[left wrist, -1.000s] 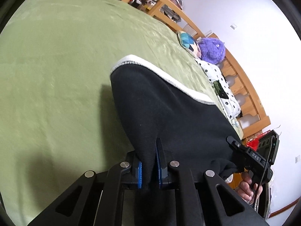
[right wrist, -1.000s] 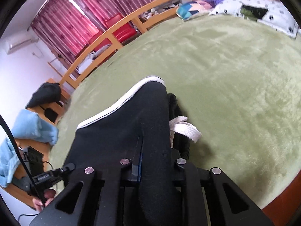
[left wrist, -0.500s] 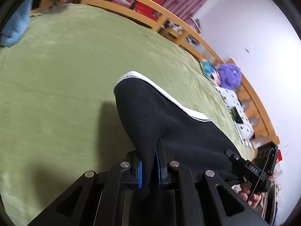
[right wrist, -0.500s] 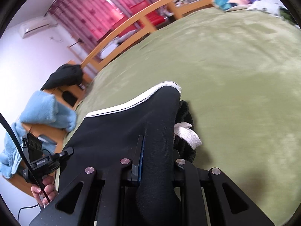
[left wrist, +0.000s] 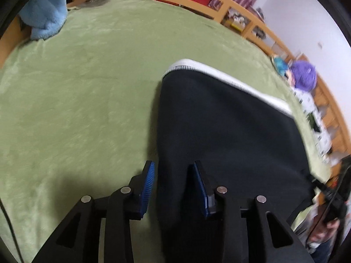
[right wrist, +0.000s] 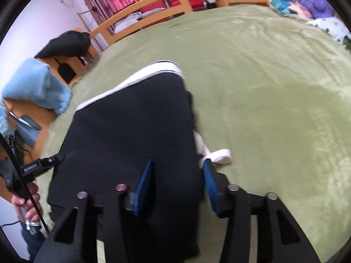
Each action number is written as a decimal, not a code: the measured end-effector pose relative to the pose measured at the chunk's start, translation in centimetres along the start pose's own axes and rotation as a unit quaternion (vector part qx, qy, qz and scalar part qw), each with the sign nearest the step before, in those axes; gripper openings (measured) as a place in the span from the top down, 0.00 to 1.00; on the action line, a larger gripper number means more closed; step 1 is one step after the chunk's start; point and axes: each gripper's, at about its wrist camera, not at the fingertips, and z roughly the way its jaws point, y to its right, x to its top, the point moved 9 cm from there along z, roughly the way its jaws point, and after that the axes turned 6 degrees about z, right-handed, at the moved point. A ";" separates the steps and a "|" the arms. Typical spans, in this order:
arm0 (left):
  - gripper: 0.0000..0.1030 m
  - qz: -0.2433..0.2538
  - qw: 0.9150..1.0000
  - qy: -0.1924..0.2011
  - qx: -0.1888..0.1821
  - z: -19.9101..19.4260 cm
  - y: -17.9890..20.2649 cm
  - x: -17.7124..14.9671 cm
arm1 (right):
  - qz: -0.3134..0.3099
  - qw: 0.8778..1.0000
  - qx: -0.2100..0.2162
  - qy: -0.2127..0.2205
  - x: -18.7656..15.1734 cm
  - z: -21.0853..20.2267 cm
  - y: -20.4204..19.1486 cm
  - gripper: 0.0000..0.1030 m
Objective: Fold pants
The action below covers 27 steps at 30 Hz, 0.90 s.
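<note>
Black pants (left wrist: 230, 131) with a white trim edge (left wrist: 228, 81) lie folded on the green bed cover (left wrist: 76, 109). My left gripper (left wrist: 174, 186) is open, its blue pads on either side of the pants' near left corner without pinching it. In the right wrist view the pants (right wrist: 136, 120) lie the same way, with a white drawstring (right wrist: 217, 154) sticking out at their right side. My right gripper (right wrist: 177, 186) is open astride the near right corner. Each gripper shows in the other's view, at the far corner (left wrist: 329, 195) (right wrist: 33, 168).
A light blue blanket (right wrist: 37, 87) and a dark bag (right wrist: 65, 43) sit on furniture at the bed's left. A wooden bed rail (left wrist: 197, 2) runs along the far side. A purple plush (left wrist: 305, 76) and patterned pillows (right wrist: 283, 3) lie at the head end.
Both grippers have opened and let go of the pants' near corners. The pants have come down flat on the bed cover. Both views have tilted, showing more of the bed's left side.
</note>
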 end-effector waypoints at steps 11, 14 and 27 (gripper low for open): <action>0.52 0.072 0.993 0.092 -0.028 -5.2 3.7 -1.5 | -0.075 0.993 -0.037 0.085 -1.1 -5.1 -4.4 0.52; 0.52 0.094 0.992 0.078 -0.008 -4.0 4.4 -3.3 | -0.094 0.991 -0.065 0.073 -2.9 -3.3 -3.9 0.51; 0.46 0.113 0.990 0.089 0.005 -3.4 4.4 -5.2 | -0.102 0.987 -0.105 0.060 -5.2 -1.8 -3.2 0.49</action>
